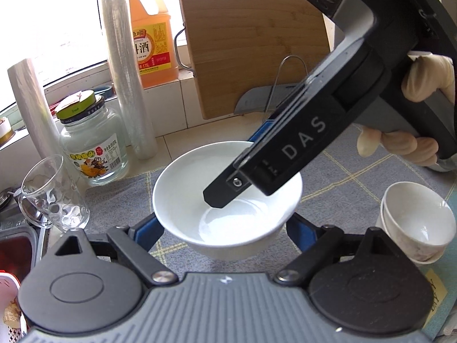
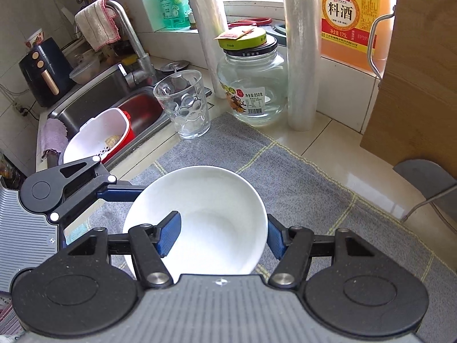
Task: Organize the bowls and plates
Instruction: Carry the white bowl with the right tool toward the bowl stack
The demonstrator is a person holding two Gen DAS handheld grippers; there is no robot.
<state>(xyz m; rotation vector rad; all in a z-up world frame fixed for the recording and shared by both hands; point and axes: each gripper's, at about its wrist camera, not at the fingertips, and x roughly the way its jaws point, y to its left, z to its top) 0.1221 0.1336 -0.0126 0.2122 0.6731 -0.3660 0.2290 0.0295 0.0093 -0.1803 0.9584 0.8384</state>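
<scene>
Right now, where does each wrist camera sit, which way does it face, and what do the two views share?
Left wrist: on the left gripper, looking down and forward at the white bowl between its fingers, cutting board behind; the right gripper and a gloved hand enter from the upper right.
Right wrist: on the right gripper, looking down at the bowl, towards the sink; the left gripper shows at the left edge.
Shared: the bowl, the drinking glass, the glass jar, the grey cloth.
</scene>
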